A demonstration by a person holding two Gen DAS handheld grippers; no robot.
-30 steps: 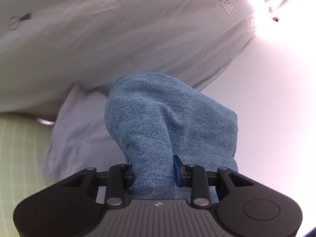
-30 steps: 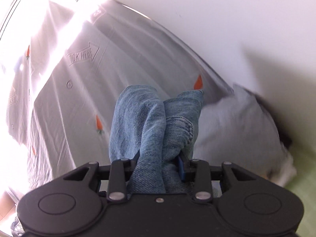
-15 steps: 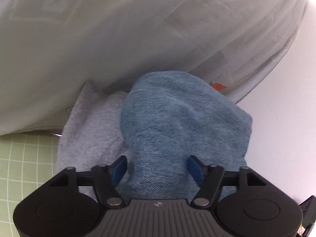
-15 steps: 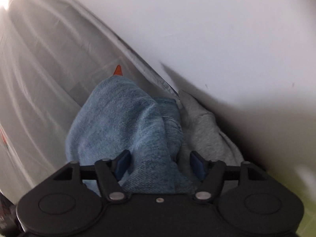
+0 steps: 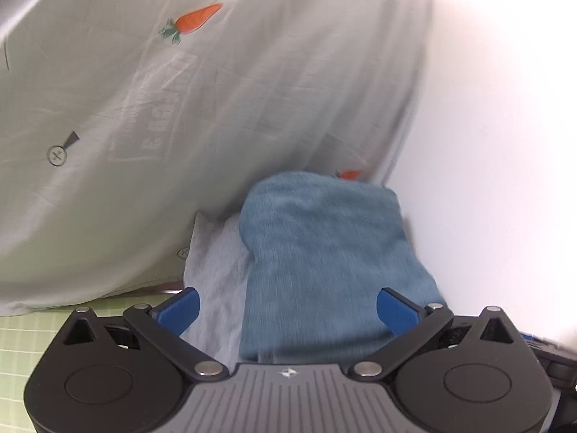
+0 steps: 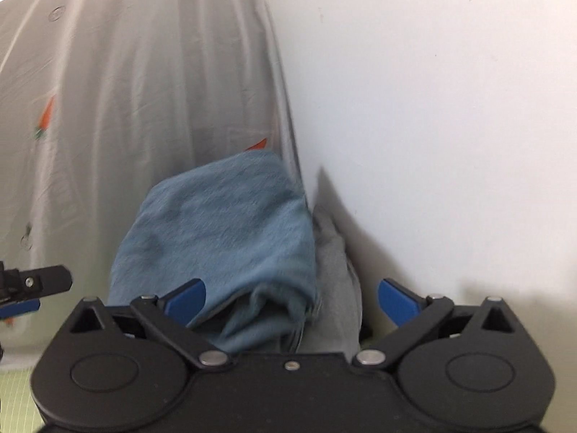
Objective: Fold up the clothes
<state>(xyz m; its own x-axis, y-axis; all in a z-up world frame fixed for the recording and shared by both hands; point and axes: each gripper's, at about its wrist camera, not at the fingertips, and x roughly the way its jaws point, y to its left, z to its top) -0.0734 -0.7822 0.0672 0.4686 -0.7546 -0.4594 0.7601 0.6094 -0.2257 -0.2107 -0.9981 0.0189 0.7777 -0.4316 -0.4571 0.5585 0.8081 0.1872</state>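
A folded blue denim garment (image 5: 324,252) lies on top of a folded grey garment (image 5: 216,263), in the corner by the curtain and wall. It also shows in the right wrist view (image 6: 223,238), with the grey garment (image 6: 335,281) under it to the right. My left gripper (image 5: 288,306) is open, its blue pads wide on either side of the denim. My right gripper (image 6: 292,299) is open too, pads wide apart around the denim's near end. Neither pad touches the cloth that I can tell.
A pale grey curtain (image 5: 180,90) with carrot prints (image 5: 194,21) hangs behind the pile. A white wall (image 6: 432,108) stands to the right. A green grid mat (image 5: 32,335) covers the surface. The left gripper's tip (image 6: 36,285) shows at the right view's left edge.
Both grippers went from shut on the denim to wide open and let it go. The denim settled onto the grey garment, and both grippers have drawn back a little.
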